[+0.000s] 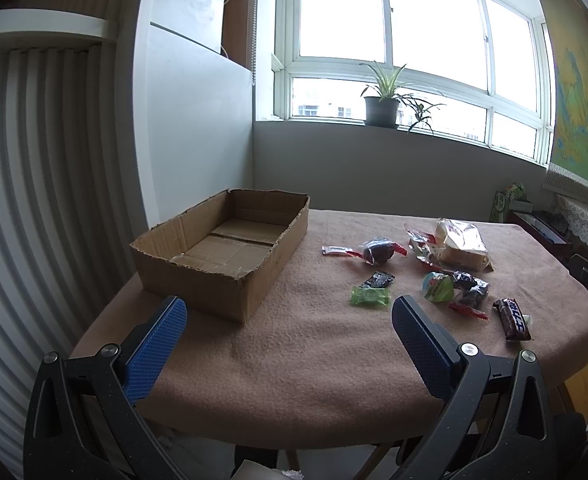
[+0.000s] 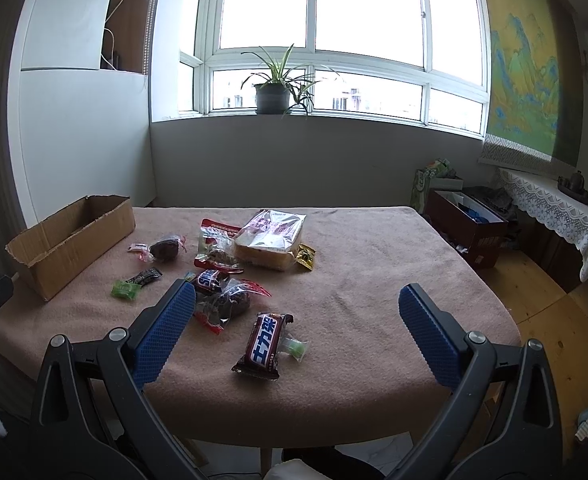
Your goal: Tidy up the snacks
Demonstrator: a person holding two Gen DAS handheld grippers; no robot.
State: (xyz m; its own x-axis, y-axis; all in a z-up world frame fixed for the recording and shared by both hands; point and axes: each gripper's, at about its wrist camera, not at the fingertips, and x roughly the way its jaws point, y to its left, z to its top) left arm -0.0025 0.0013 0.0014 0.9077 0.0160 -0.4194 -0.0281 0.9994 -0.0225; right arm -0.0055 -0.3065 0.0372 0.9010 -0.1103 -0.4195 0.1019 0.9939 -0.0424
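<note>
An empty open cardboard box (image 1: 221, 248) (image 2: 69, 236) stands at the table's left. Several snacks lie to its right: a bread pack (image 1: 460, 242) (image 2: 271, 236), a brown Snickers bar (image 1: 512, 318) (image 2: 263, 344), a green candy (image 1: 370, 296) (image 2: 125, 289), a small black packet (image 1: 378, 280) (image 2: 143, 276), and dark date packs (image 1: 380, 251) (image 2: 225, 300). My left gripper (image 1: 289, 312) is open and empty above the near table edge, by the box. My right gripper (image 2: 298, 300) is open and empty, just short of the Snickers bar.
The table wears a pink cloth (image 1: 314, 352) (image 2: 374, 260). A potted plant (image 1: 382, 104) (image 2: 271, 92) sits on the windowsill. A dark red box (image 2: 468, 228) and a lace-covered cabinet (image 2: 554, 208) stand on the floor at the right.
</note>
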